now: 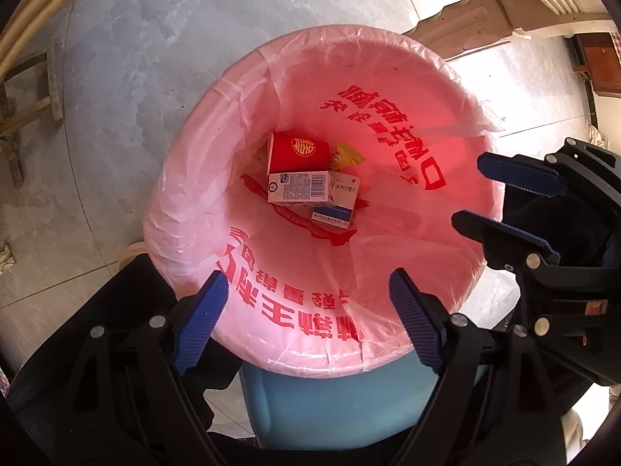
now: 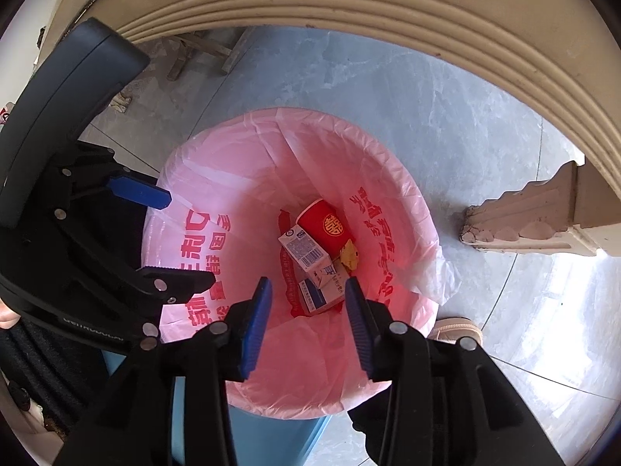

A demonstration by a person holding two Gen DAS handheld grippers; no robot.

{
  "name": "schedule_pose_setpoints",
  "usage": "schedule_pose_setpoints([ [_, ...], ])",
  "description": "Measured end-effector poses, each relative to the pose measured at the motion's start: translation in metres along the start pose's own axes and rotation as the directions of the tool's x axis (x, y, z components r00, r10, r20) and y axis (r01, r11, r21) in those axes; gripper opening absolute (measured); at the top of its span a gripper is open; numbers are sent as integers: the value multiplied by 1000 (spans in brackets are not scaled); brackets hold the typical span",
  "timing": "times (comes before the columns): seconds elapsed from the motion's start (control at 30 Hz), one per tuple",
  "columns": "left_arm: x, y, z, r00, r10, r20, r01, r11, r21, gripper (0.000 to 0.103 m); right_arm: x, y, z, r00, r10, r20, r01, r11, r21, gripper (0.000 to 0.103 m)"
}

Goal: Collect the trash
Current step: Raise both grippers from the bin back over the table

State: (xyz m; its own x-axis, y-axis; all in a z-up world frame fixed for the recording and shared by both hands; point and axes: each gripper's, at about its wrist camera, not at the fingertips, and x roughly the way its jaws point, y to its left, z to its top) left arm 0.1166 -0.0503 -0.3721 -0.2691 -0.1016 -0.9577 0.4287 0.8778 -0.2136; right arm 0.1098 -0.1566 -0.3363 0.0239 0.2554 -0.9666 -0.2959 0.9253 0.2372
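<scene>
Bin (image 1: pixel 341 400): blue, lined with a pink bag (image 1: pixel 407 124); only a strip of its blue wall shows below the rim in either view, the base is cut off by the gripper bodies.
Bag print: red characters run around the inside wall, seen reversed and creased, so hard to read.
Left gripper (image 1: pixel 310 314): held over the near rim, fingers spread wide apart, nothing between them. In the right wrist view it enters from the left over the rim (image 2: pixel 178 237); there too its fingers stand apart.
Right gripper (image 2: pixel 306 322): above the bin mouth, jaws parted and empty, the trash showing through the gap. In the left wrist view it comes in from the right edge (image 1: pixel 473 190), fingers separated.
Trash: all at the bottom of the bag, bunched together.
Cup (image 2: pixel 324 231): red with a gold emblem, lying on its side; its lower part is covered by the carton.
Carton (image 2: pixel 306 254): white with a barcode, resting against the cup and overlapping the box.
Box (image 2: pixel 320 297): white and blue, partly under the carton; the lettering is too small to make out.
Wrapper (image 2: pixel 349 256): yellow, crumpled, mostly tucked behind the cup and carton.
Floor (image 1: pixel 155 58): grey tile, glare washing out the right side.
Table edge (image 2: pixel 349 4): beige ribbed rim arching over the top; a carved beige leg (image 2: pixel 520 213) stands right of the bin, its top cut off.
Shoe (image 2: pixel 458 328): light toe just beside the bin, mostly hidden behind the right gripper.
</scene>
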Motion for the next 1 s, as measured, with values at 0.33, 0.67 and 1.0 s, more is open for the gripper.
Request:
schedule_pose_setpoints([
  [0.33, -95, -13, -36, 982, 33, 188, -41, 998, 39, 83, -103, 39, -14, 983, 56, 177, -43, 996, -74, 62],
  [0.67, -317, 20, -66, 893, 103, 437, -69, 993, -94, 88, -289, 56, 24, 921, 87, 378, 5, 971, -237, 90],
  [1.0, -461, 41, -44, 854, 126, 505, -35, 982, -186, 93, -423, 68, 87, 840, 26, 542, 199, 914, -353, 95],
])
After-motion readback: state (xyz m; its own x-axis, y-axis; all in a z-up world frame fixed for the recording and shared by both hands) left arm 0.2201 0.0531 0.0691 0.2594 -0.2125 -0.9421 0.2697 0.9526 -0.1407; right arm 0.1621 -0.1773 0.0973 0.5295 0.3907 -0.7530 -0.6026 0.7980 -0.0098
